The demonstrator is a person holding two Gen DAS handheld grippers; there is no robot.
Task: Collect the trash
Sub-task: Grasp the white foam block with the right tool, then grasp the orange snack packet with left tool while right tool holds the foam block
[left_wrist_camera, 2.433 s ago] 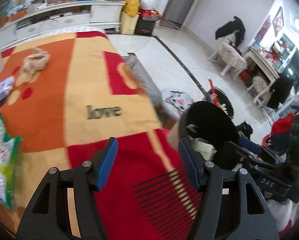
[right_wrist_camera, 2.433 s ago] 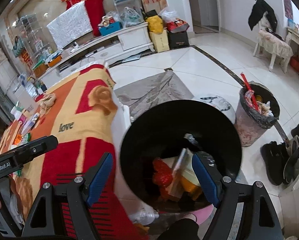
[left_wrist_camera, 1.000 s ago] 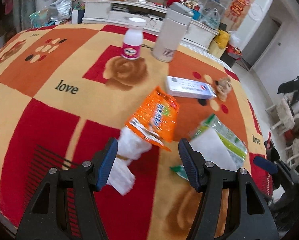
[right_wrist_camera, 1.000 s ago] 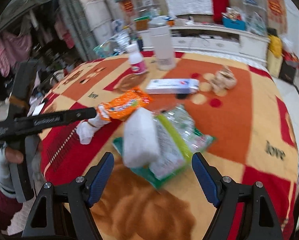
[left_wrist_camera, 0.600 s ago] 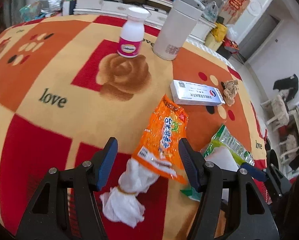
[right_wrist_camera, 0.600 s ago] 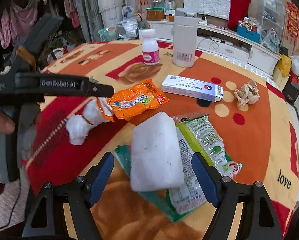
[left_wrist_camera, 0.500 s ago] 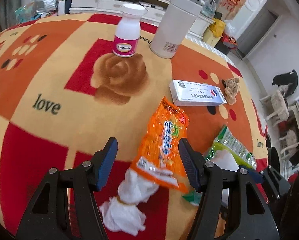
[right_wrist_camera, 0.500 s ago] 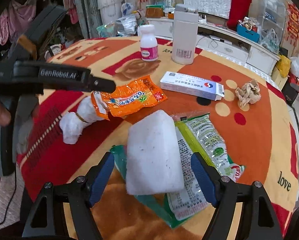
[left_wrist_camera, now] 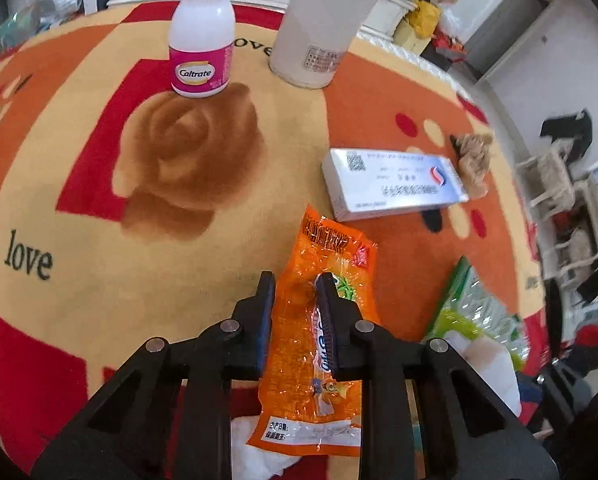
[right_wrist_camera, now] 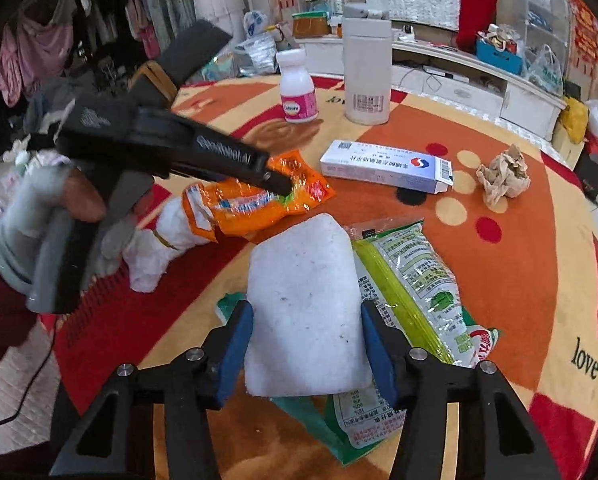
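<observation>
Left gripper [left_wrist_camera: 295, 284] pinched narrow on orange wrapper [left_wrist_camera: 319, 344], near-centre of tablecloth [left_wrist_camera: 79, 184]. Right gripper [right_wrist_camera: 306, 316] clamped around white foam block [right_wrist_camera: 305, 312] atop green packet [right_wrist_camera: 415, 276]. Lift both straight up, avoid dragging tissue wad [right_wrist_camera: 155, 240].

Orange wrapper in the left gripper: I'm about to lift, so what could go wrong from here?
The left gripper pinches only a crinkled fold of the orange wrapper, so the slick film may slip out. A white tissue wad lies partly under its near end and could drag along. The right gripper flanks the white foam block; the jaws look barely touching, so it may drop.
</observation>
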